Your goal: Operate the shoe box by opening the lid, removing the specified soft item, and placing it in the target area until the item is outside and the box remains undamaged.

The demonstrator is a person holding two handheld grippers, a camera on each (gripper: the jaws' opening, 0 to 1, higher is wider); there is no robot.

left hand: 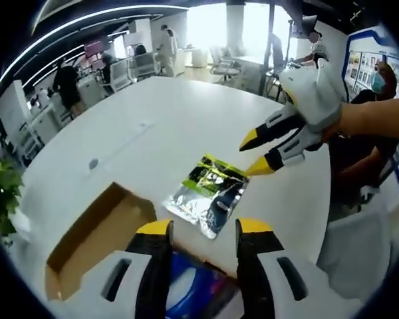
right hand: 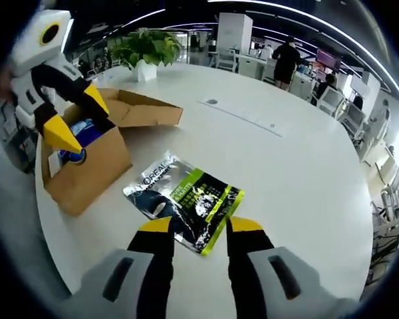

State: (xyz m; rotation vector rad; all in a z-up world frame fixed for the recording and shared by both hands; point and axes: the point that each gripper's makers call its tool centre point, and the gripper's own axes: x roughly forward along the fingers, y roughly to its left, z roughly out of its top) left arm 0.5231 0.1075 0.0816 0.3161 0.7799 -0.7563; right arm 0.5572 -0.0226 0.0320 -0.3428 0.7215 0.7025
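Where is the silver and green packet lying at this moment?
The packet lies flat on the white table, outside and beside the open cardboard box. In the right gripper view it sits just ahead of the right gripper.

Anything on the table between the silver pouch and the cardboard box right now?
Nothing: the right gripper view shows only bare white table between the pouch and the open cardboard box. The left claw hangs over the box.

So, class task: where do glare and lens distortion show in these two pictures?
Left gripper view: windows behind are blown out white, the pouch foil glints, the table edge bows. Right gripper view: ceiling light strips curve, the table looks rounded.
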